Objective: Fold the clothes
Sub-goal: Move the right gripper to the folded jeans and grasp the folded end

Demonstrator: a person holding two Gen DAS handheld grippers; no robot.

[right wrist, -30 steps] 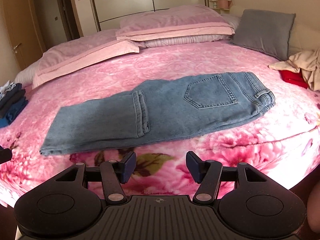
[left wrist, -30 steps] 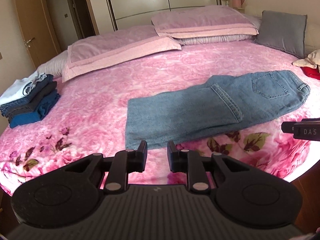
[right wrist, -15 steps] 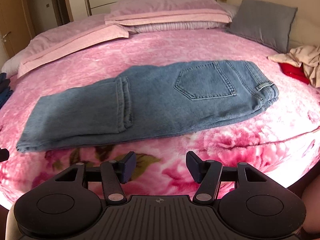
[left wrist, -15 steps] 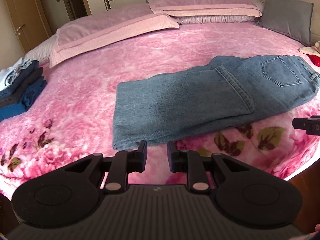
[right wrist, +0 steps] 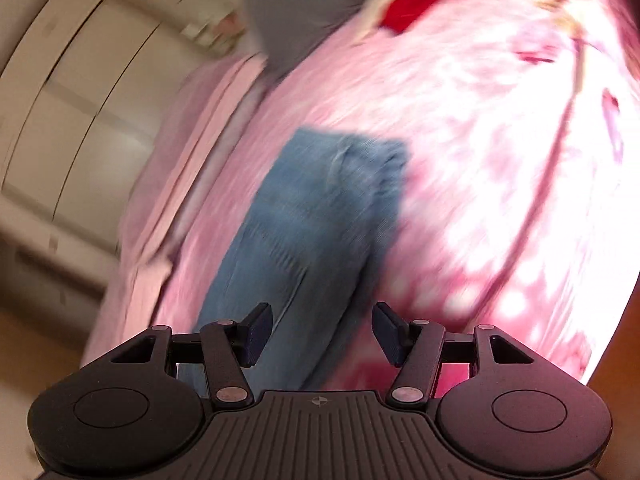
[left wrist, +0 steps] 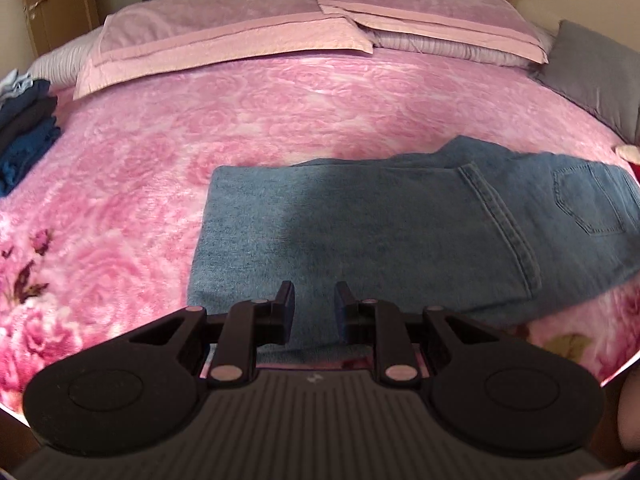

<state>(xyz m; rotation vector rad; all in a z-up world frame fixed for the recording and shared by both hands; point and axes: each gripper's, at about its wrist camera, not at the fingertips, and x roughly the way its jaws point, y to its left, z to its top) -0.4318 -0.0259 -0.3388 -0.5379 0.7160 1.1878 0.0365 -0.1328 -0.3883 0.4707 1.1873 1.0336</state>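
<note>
Blue jeans (left wrist: pixel 400 232) lie flat on the pink floral bedspread (left wrist: pixel 248 120), legs folded together, hem at the left and back pocket at the right. My left gripper (left wrist: pixel 314 308) hovers over the near hem edge, its fingers a narrow gap apart with nothing between them. The right wrist view is rolled sideways and blurred. There the jeans (right wrist: pixel 312 220) run away from my right gripper (right wrist: pixel 322 332), which is open wide and empty just above the denim's near end.
A stack of folded dark clothes (left wrist: pixel 24 136) sits at the bed's left edge. Pink pillows (left wrist: pixel 224 36) and a grey cushion (left wrist: pixel 596 80) line the far side. A red garment (right wrist: pixel 416 4) lies beyond the jeans. The bed's edge drops off near me.
Both grippers have moved in toward the jeans. The left one now sits over the hem end. The right one has rolled sharply sideways and swung along the waist end, blurring its view.
</note>
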